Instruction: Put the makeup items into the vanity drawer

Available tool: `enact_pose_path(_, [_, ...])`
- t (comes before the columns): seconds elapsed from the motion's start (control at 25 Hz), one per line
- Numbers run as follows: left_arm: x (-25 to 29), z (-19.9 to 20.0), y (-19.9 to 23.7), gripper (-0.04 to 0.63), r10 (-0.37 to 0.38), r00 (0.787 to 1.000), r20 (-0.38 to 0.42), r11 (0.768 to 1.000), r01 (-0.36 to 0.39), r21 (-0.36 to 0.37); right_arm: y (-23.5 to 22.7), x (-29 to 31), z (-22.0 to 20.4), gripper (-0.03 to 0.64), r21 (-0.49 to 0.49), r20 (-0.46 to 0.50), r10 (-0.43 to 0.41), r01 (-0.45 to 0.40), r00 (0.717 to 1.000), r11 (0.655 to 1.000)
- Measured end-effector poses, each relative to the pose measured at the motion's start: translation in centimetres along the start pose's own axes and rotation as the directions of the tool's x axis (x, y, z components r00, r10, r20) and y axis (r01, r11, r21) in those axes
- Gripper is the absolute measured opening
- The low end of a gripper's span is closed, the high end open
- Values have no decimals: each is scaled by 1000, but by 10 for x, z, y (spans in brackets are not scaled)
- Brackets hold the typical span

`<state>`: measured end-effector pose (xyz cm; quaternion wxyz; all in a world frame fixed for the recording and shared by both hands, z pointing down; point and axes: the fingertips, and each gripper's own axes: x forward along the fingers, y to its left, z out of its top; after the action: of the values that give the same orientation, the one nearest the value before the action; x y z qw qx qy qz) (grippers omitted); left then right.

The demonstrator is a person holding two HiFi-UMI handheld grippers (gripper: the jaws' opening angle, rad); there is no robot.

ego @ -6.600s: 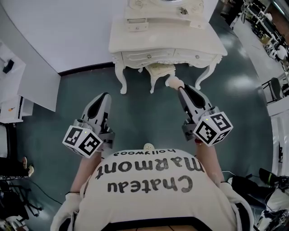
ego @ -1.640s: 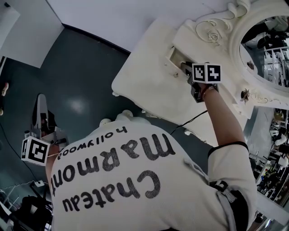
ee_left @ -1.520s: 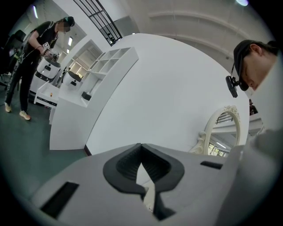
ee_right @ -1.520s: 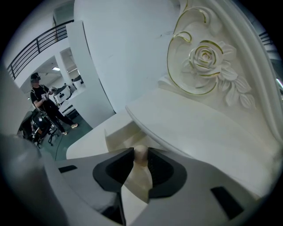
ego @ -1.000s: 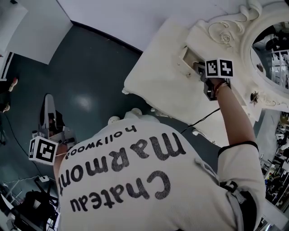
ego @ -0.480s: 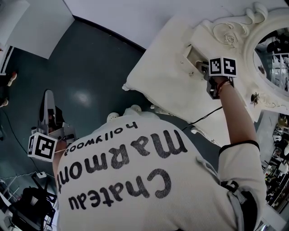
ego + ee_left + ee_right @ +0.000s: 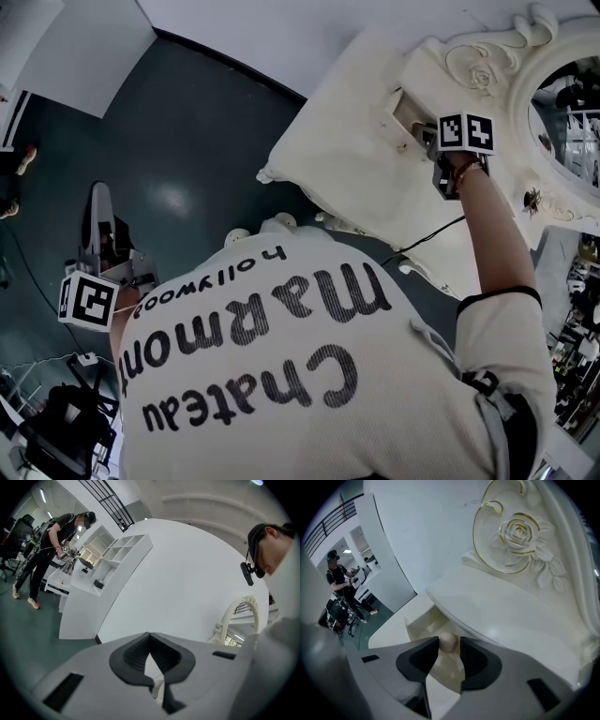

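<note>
The small drawer (image 7: 409, 109) in the cream vanity's (image 7: 347, 150) upper tier stands pulled out. My right gripper (image 7: 427, 133) points steeply down into it. In the right gripper view a round beige makeup sponge (image 7: 449, 643) sits between the tips of the right gripper (image 7: 449, 649), over the drawer's inside (image 7: 423, 620). Its jaws have just been opening and the pads stand a little apart from the sponge. My left gripper (image 7: 98, 202) hangs low at the left over the floor, away from the vanity. The left gripper (image 7: 150, 638) is shut, with nothing between its pads.
The oval mirror (image 7: 570, 103) with its carved rose frame (image 7: 519, 530) rises just behind the drawer. A white curved wall and a shelf unit (image 7: 110, 557) stand to the left, over dark green floor (image 7: 178, 122). A person (image 7: 51, 541) works at a far bench.
Several seconds ago I stood back from the vanity with the sponge in the right gripper. Over the last second the right gripper has stayed at the drawer, and the left has barely moved.
</note>
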<state>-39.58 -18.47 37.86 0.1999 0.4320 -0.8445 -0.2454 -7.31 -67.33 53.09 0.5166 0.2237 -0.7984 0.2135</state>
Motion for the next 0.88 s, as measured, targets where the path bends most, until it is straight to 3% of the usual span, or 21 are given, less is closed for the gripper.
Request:
enact_pose_path(0.16, [-6, -2, 11, 8, 28, 999, -23, 999, -27, 44, -3, 2, 0, 167, 19, 3, -7, 7, 1000, 1000])
enact_pose_path(0.28, [-12, 3, 12, 8, 25, 1000, -17, 999, -25, 38, -1, -3, -2, 170, 43, 15, -9, 9, 1000, 999])
enact_pose_path(0.44, [-9, 9, 10, 8, -4, 1000, -7, 1000, 4, 9, -2, -6, -2, 170, 134, 67, -3, -6, 998, 991])
enact_pose_path(0.64, [-5, 8, 12, 8, -29, 998, -56, 997, 32, 66, -12, -14, -8, 170, 226, 138, -33, 1, 990, 974])
enact_pose_path(0.88, [12, 1, -5, 8, -123, 988, -94, 991, 127, 47, -19, -34, -18, 170, 363, 250, -80, -17, 965, 932])
